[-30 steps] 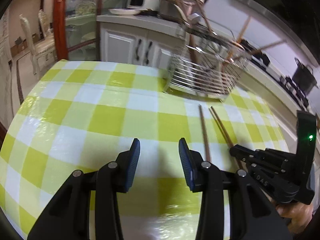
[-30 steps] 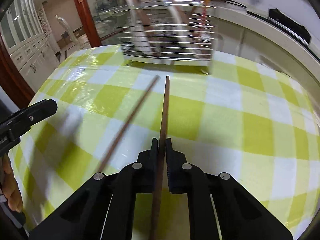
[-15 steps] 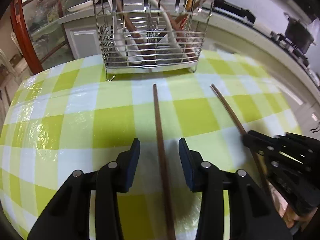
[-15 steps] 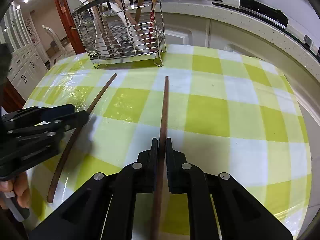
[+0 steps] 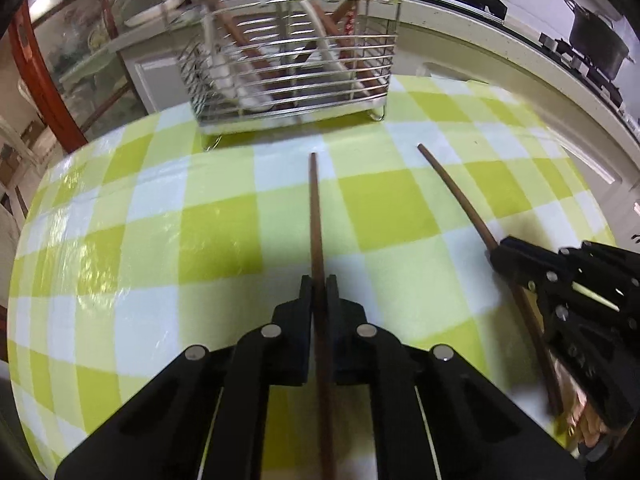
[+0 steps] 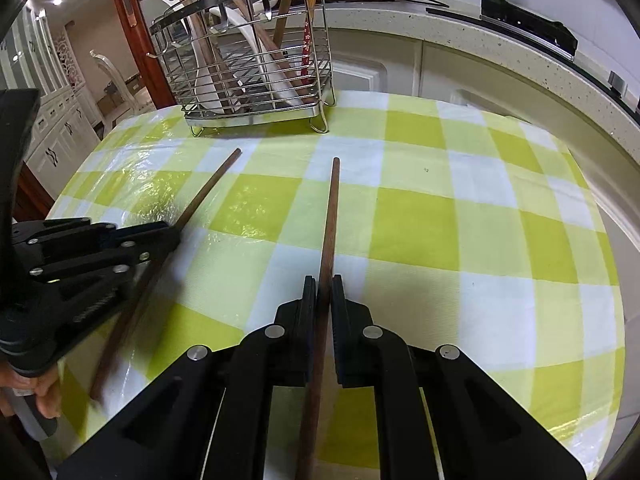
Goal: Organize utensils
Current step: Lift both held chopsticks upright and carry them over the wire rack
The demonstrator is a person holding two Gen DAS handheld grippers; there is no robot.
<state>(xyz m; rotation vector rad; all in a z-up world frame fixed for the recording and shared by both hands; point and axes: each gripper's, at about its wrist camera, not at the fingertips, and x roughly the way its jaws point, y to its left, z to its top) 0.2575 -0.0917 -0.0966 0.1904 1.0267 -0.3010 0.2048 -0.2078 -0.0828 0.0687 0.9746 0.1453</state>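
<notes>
My left gripper (image 5: 318, 280) is shut on a brown wooden chopstick (image 5: 315, 216) that points toward the wire utensil rack (image 5: 292, 80). My right gripper (image 6: 324, 280) is shut on a second brown chopstick (image 6: 330, 216), also pointing toward the rack (image 6: 248, 64). Each gripper shows in the other's view: the right one (image 5: 496, 254) at right holding its chopstick (image 5: 452, 192), the left one (image 6: 174, 232) at left holding its chopstick (image 6: 208, 192). The rack holds several chopsticks and white spoons.
The table wears a yellow-green and white checked cloth (image 6: 440, 220). A counter (image 6: 480, 36) runs behind the table. A black pot (image 5: 596, 40) stands on the stove at far right. A red door frame (image 6: 128, 32) is at the left.
My left gripper has shut on the chopstick that lay between its open fingers. Both grippers have moved nearer the rack. The right gripper stays shut on its chopstick.
</notes>
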